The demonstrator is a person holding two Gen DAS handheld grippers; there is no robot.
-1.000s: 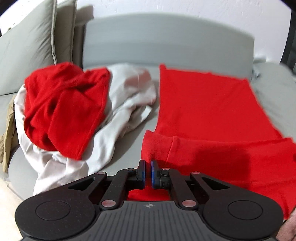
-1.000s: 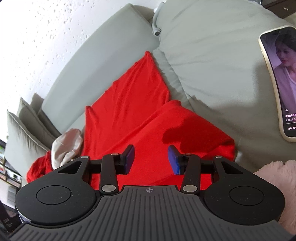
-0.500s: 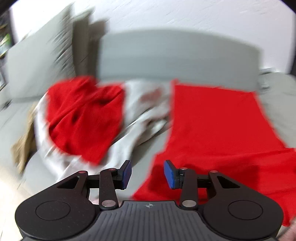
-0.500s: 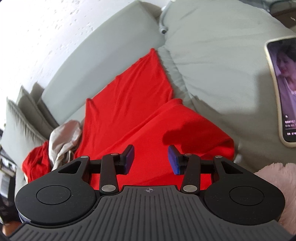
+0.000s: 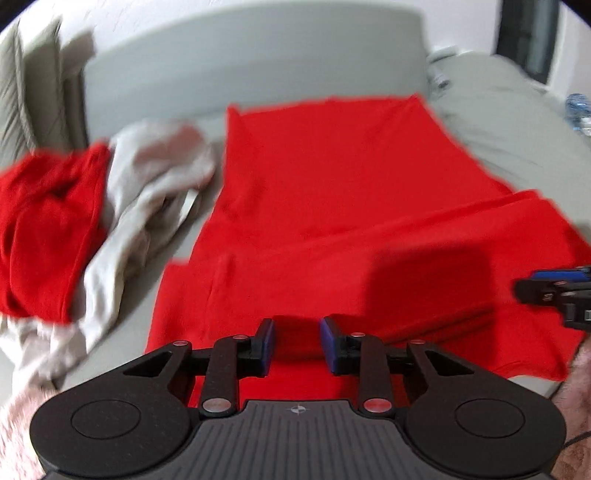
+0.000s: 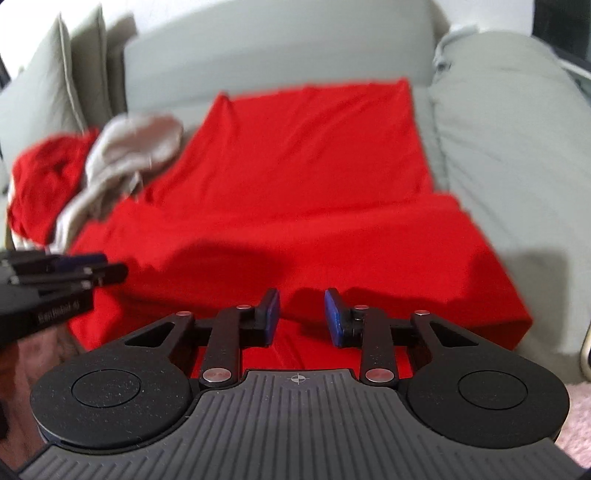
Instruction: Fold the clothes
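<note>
My left gripper (image 5: pixel 296 345) and my right gripper (image 6: pixel 301 317) both hang spread, pinching nothing, over the near fold of the red garment (image 5: pixel 332 206) lying flat on the grey sofa (image 6: pixel 498 155). Left view only — a water bottle (image 5: pixel 579 110) at 2 o'clock. A crumpled red-and-beige pile (image 5: pixel 110 206) lies at 9 o'clock; both views are blurred.

A grey-green sofa (image 6: pixel 517 155) with a curved backrest (image 5: pixel 258 62) stood against a white textured wall (image 5: pixel 221 14), upright cushions (image 6: pixel 48 85) at its left end, a dark window (image 5: pixel 528 33) at the right.
</note>
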